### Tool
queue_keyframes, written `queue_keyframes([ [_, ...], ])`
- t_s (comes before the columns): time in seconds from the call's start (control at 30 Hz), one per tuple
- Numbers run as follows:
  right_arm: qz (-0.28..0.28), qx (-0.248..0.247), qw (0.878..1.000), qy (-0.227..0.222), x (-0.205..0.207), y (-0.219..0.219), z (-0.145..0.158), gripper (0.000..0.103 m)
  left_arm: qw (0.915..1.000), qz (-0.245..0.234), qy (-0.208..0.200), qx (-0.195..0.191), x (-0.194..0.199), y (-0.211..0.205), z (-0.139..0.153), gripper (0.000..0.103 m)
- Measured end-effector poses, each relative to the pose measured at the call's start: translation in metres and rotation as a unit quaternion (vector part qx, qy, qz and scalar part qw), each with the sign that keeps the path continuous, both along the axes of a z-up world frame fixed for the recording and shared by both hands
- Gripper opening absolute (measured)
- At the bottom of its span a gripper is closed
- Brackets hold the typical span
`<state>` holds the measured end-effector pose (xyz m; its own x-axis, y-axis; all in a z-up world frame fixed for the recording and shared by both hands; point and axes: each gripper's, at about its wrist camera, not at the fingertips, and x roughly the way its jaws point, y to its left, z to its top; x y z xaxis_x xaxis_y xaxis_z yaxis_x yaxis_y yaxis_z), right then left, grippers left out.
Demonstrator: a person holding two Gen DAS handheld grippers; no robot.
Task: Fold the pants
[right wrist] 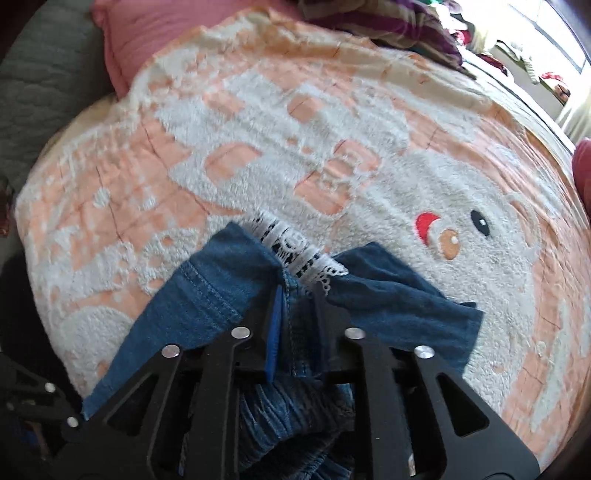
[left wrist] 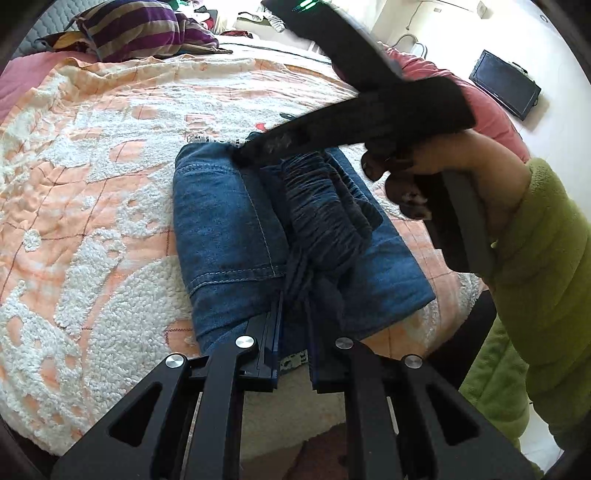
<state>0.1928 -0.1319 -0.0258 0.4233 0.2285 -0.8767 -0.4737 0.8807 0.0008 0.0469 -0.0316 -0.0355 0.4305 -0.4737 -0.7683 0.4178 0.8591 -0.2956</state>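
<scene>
The left gripper [left wrist: 293,354] has its jaws pressed on the near edge of the pants [left wrist: 258,236], with denim and the dark drawstring [left wrist: 301,284] caught between them. The right gripper [right wrist: 297,314] also pinches the pants [right wrist: 221,291]: a fold of blue denim stands between its jaws, and white lace trim [right wrist: 295,254] shows just beyond the fingertips. In front of the left jaws the pants lie folded into a compact bundle, the gathered waistband [left wrist: 325,199] on top. At the far end of the bundle the right gripper comes down, held by a hand [left wrist: 476,184] in a green sleeve [left wrist: 546,266]. Under all this lies the orange and white blanket [right wrist: 258,122], and beyond it a striped pillow [left wrist: 147,29].
</scene>
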Motion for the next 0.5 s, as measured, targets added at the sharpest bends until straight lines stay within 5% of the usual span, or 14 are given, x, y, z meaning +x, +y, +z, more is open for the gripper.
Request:
queue_keyframes([
  [0.5, -0.067, 0.086, 0.989, -0.097, -0.045, -0.054, 0.066, 0.074, 1.0000, 0.000, -0.002, 0.003, -0.006, -0.003, -0.001, 0.017],
])
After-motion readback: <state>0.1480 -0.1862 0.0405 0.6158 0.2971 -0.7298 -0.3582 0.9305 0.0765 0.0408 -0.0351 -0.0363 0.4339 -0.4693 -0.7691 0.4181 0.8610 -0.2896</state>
